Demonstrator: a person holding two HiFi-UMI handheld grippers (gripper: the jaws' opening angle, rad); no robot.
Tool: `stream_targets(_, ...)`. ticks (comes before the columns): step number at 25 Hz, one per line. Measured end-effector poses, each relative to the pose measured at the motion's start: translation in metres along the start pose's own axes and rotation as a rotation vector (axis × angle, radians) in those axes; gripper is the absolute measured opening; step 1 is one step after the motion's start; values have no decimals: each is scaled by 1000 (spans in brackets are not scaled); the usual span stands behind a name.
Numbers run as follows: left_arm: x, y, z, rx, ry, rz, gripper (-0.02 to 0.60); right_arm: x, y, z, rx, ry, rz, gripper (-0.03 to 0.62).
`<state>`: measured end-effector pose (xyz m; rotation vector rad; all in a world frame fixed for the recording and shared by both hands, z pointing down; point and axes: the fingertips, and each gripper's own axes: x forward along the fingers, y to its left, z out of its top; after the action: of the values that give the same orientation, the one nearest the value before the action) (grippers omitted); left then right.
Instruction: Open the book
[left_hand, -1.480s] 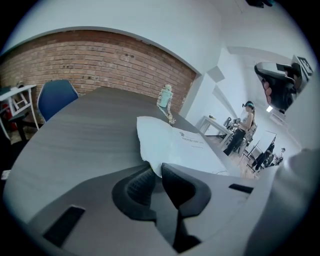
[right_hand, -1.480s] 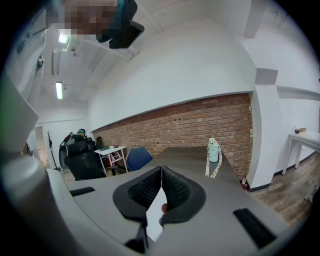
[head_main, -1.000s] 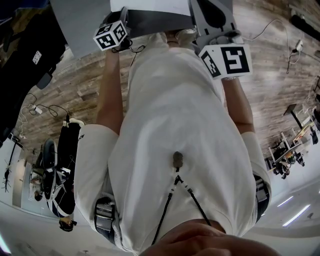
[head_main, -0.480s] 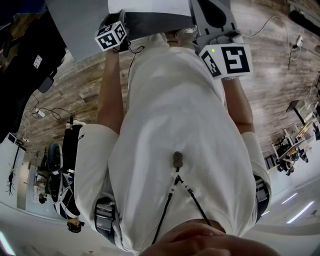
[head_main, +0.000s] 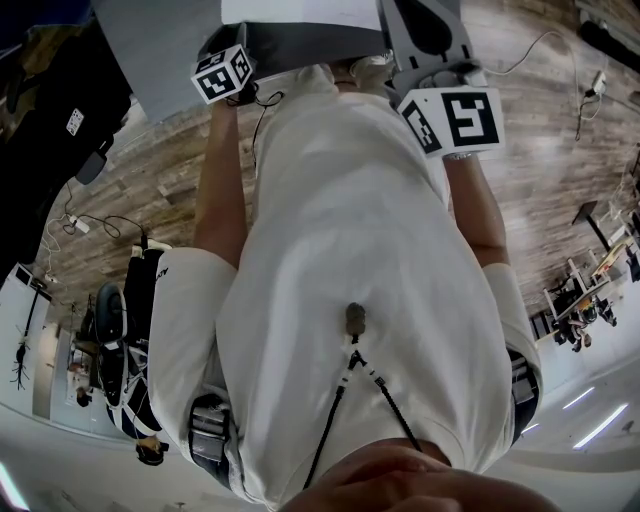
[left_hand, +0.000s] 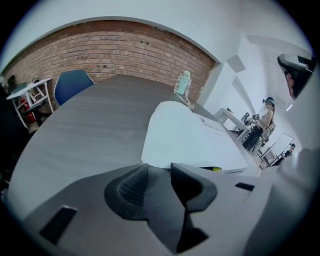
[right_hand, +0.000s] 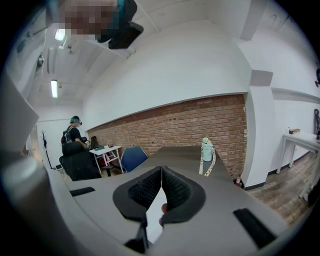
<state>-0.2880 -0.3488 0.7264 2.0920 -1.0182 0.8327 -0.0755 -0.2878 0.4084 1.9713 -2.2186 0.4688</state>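
I'm looking down over a white shirt (head_main: 350, 220) that is filling the frame. The left hand-held gripper (head_main: 222, 72) and right hand-held gripper (head_main: 440, 60) are hovering at the top edge, over the grey tabletop (head_main: 165, 50), by the white book (head_main: 300, 10).

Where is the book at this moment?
In the left gripper view the book lies on the grey table, right of centre, with the pale bottle standing just past its far corner.

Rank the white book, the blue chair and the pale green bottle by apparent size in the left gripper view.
1. white book
2. blue chair
3. pale green bottle
The book is nearest, so true sizes may differ.
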Motion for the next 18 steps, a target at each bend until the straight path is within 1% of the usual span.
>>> stream_targets(5,-10,-1,-3,7,-8,17,146,-8,2,2,-2,-7,4,37)
stream_targets(10,-23,-9,3,36,-49,10,133,-19,9,0,-5,-16,7,37)
stream_targets(15,-39,-40,17,92,-118,-5,66,-42,9,-2,-7,-30,8,37)
stream_targets(18,-51,-62,28,116,-168,-23,44,-56,8,-3,-7,-39,5,37)
